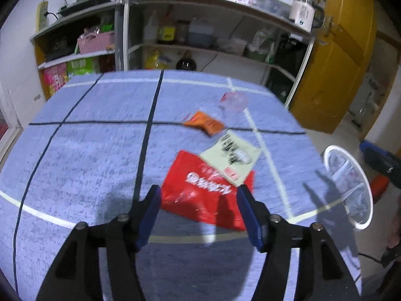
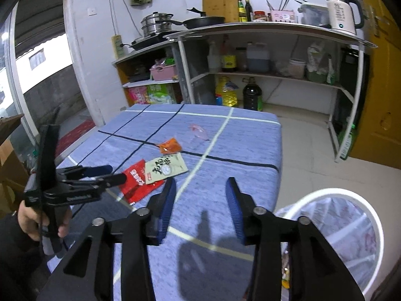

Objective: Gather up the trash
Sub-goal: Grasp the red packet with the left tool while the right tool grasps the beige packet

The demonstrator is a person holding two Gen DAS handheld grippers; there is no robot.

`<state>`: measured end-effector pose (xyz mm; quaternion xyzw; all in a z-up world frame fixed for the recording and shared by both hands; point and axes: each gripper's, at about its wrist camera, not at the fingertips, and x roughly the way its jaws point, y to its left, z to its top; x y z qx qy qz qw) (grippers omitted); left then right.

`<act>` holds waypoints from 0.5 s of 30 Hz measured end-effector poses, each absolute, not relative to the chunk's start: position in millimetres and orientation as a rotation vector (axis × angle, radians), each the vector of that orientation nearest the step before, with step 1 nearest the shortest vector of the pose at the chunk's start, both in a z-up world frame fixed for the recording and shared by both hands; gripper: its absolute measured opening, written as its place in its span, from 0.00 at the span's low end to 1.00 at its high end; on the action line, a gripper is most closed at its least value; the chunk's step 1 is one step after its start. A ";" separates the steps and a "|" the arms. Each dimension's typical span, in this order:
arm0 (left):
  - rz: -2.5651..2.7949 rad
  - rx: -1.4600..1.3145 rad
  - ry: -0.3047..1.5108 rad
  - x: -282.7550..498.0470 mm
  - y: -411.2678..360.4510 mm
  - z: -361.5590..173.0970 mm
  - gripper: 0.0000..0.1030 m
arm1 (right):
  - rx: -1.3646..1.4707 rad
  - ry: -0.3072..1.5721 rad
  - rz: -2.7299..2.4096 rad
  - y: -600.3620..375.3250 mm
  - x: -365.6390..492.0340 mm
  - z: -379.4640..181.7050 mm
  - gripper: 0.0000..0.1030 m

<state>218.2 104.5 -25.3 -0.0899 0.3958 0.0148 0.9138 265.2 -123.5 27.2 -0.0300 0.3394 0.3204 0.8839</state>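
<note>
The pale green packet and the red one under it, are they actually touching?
Touching. The left wrist view shows the pale green packet lying overlapped on the red packet's upper corner.

Bare blue checked cloth is lying open across the left of the desk (image 1: 82, 150). Flat wrappers, led by a red plastic packet (image 1: 200, 195), are crowding its right side. A white-rimmed mesh bin (image 2: 351, 238) is standing just beside the right edge.

Kettle (image 2: 342, 10) and pans (image 2: 156, 23) atop cluttered kitchen shelving (image 2: 263, 28)

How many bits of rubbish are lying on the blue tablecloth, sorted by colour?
Red: 1, the red wrapper
Pale green: 1, the pale green packet overlapping it
Orange: 1, the orange sachet
Clear pinkish: 1, the clear plastic wrapper
Total: 4
</note>
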 end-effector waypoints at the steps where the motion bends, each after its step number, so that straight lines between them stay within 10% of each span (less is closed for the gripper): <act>1: 0.039 -0.178 0.828 218.6 105.8 -29.2 0.65 | -0.062 0.709 0.670 -121.8 266.2 25.7 0.45; 11: 0.047 -0.024 0.915 238.6 84.4 -42.7 0.83 | -0.067 0.728 0.680 -110.9 274.1 17.9 0.46; 15: 0.043 -0.023 0.909 237.1 83.3 -41.5 0.74 | -0.074 0.728 0.685 -110.4 273.0 18.2 0.46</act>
